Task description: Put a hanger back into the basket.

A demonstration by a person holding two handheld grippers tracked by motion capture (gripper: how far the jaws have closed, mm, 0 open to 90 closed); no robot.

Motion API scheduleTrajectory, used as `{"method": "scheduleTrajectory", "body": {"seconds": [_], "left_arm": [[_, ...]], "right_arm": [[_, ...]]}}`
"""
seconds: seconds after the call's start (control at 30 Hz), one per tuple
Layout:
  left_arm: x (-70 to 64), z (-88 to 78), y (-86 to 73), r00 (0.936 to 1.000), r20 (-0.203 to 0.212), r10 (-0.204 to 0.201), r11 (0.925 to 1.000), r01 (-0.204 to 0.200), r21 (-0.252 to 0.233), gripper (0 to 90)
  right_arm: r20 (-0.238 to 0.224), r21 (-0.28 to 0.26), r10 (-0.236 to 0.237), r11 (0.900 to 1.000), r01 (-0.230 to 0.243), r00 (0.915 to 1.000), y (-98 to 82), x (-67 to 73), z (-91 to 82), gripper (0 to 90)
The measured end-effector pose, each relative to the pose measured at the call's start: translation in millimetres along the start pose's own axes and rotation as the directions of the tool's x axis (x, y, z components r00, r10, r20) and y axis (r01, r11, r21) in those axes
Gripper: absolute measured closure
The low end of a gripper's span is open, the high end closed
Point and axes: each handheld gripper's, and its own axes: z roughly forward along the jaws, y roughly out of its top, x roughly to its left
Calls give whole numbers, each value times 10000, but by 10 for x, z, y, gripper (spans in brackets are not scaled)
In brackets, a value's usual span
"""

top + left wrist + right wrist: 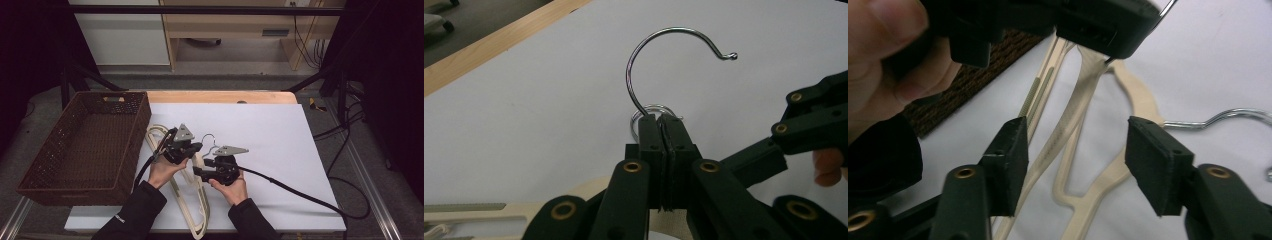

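Several cream plastic hangers (196, 212) lie stacked on the white sheet (280, 145), beside the basket. My left gripper (198, 148) is shut on the neck of the top hanger's metal hook (659, 40), which curls up above the closed jaws of the left gripper (663, 125). My right gripper (197, 171) sits just in front of it, aimed at the hangers. In the right gripper view the right gripper (1080, 160) stands open, with a cream hanger arm (1075, 107) running between the jaws, clear of both pads. A second hanger's hook (1233, 116) lies to the right.
A brown woven basket (139, 131) stands at the left edge of the sheet, close behind the hangers. The wooden table edge (220, 96) runs along the back. A black cable (300, 192) trails right from the right gripper. Bare sheet lies to the right.
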Motion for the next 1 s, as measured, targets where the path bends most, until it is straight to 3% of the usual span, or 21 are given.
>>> {"method": "scheduleTrajectory", "body": {"seconds": [0.2,0.3,0.37,0.7,0.83,1.0], "left_arm": [[1,8,-23,10000,53,-50,10000,50,13,885],[-2,14,-23,10000,25,-42,10000,42,36,885],[-7,12,-26,10000,3,-54,10000,54,16,884],[-21,-31,-37,9999,-62,-98,9999,98,-54,884],[-19,-78,-39,9998,-35,-173,9997,172,-160,875],[0,-186,-34,9996,-105,-268,9991,264,-323,722]], "right_arm": [[-493,210,715,9973,-706,9962,-30,-37,117,587],[-596,264,773,9968,-758,9952,-28,-46,139,627],[-841,336,998,9947,-973,9914,-15,-60,158,702],[-1212,678,1480,9877,-1406,9815,13,-72,181,759],[-1262,753,1918,9801,-1834,9733,21,-56,169,780],[-1277,910,2363,9699,-2259,9633,34,-50,155,794]]}}
